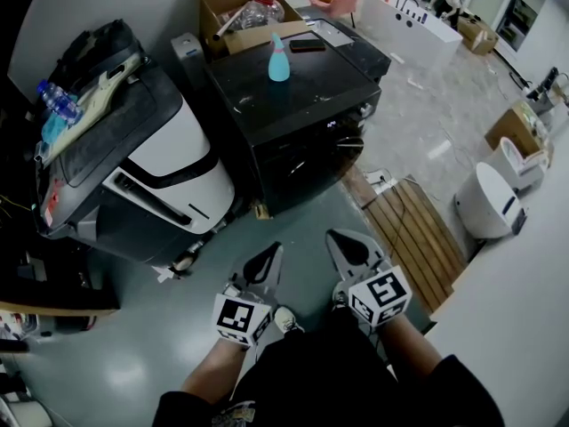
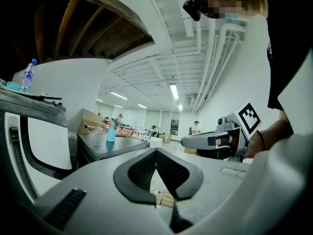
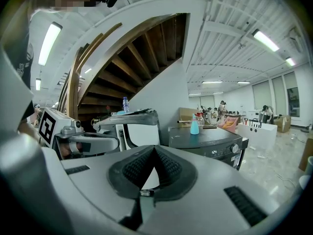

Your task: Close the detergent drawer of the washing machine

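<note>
The person stands on the grey floor [image 1: 133, 363] with both tools held low and side by side, pointing toward 12 o'clock. The left gripper [image 1: 267, 263] has its jaws brought together, the ribbed pads meeting at the tips with nothing between them; only a small gap lower down shows the floor. The right gripper [image 1: 349, 249] is the same, its pads touching at the tips and holding nothing. Neither tool touches anything.

The washing machine [image 1: 293, 105], a black box-shaped unit, sits at 12 o'clock from the grippers and well apart from them. A light blue bottle [image 1: 279, 59] stands upright on its top. In the right gripper view its front panel faces toward 3 o'clock, with a small lit display and a round knob [image 3: 235, 149]. The detergent drawer cannot be made out in any view, so whether it stands open or shut cannot be told.

At 10 o'clock from the grippers, just beside the washing machine, stands a white-and-black machine [image 1: 151, 158] with a clear water bottle [image 1: 58, 100] lying on its top. A cardboard box [image 1: 233, 3] sits beyond the washing machine at 12 o'clock. A slatted wooden board [image 1: 413, 229] lies on the floor at 2 o'clock.
</note>
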`<state>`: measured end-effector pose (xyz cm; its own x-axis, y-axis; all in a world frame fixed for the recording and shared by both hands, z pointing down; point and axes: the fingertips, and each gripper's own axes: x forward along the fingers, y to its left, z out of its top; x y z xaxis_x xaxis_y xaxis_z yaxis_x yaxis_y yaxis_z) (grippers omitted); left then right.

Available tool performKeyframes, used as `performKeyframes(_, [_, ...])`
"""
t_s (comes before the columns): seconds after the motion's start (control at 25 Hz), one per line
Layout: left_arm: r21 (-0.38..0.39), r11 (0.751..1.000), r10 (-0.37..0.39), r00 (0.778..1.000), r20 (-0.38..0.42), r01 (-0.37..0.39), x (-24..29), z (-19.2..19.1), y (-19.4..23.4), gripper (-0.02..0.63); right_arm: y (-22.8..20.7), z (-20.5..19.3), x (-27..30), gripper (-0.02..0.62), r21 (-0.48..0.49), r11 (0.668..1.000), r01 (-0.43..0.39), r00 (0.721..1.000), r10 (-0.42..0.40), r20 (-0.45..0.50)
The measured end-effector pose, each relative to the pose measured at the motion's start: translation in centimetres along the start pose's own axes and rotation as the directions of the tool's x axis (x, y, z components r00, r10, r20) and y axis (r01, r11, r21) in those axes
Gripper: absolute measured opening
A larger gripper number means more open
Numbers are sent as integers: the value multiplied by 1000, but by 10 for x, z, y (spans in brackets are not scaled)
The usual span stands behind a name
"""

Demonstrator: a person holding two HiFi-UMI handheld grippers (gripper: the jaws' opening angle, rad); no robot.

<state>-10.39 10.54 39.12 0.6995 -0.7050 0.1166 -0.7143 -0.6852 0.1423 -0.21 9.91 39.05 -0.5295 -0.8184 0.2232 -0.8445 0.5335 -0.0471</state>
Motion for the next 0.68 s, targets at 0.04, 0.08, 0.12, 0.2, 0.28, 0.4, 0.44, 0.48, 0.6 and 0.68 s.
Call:
performKeyframes(0.04, [-1,1000,-3,1000,0,3,-1,-1,-1,3,1,-1,-1,-3,-2,1000,0,1000,0,1])
performKeyframes(0.08, [-2,1000,-7,1000,-8,7,-2,-2,-3,3,2,-2,-1,-3,-2,1000,0,1000,0,1])
performKeyframes(0.12, [-2,1000,-11,1000,-20,11,-4,-4,-4,3,3,-2,-2,-4,0,1000,1,1000,-1,1])
performKeyframes(0.2, [2,1000,-15,999,-34,15,-6,-6,-7,3,5,-2,-4,-4,10,1000,2,1000,-2,4])
performKeyframes(0.28, [6,1000,-16,999,-37,16,-8,-6,-9,3,8,-3,-7,-4,25,1000,7,1000,-6,-3])
performKeyframes(0.4, [6,1000,-14,999,-36,15,-10,-5,-10,3,9,-4,-8,-4,18,1000,2,1000,-2,6])
performKeyframes(0.44, [5,1000,-14,999,-32,14,-11,-4,-10,3,9,-4,-9,-3,16,1000,2,1000,-2,10])
performKeyframes(0.48, [4,1000,-14,1000,-27,15,-11,-3,-11,3,9,-4,-9,-3,17,1000,3,1000,-3,9])
performKeyframes(0.6, [9,1000,-15,999,-35,15,-12,-4,-11,3,9,-4,-10,-3,21,1000,9,1000,-9,9])
performKeyframes(0.68, [13,1000,-12,999,-53,13,-13,-5,-10,3,9,-3,-9,-3,18,1000,11,1000,-11,17])
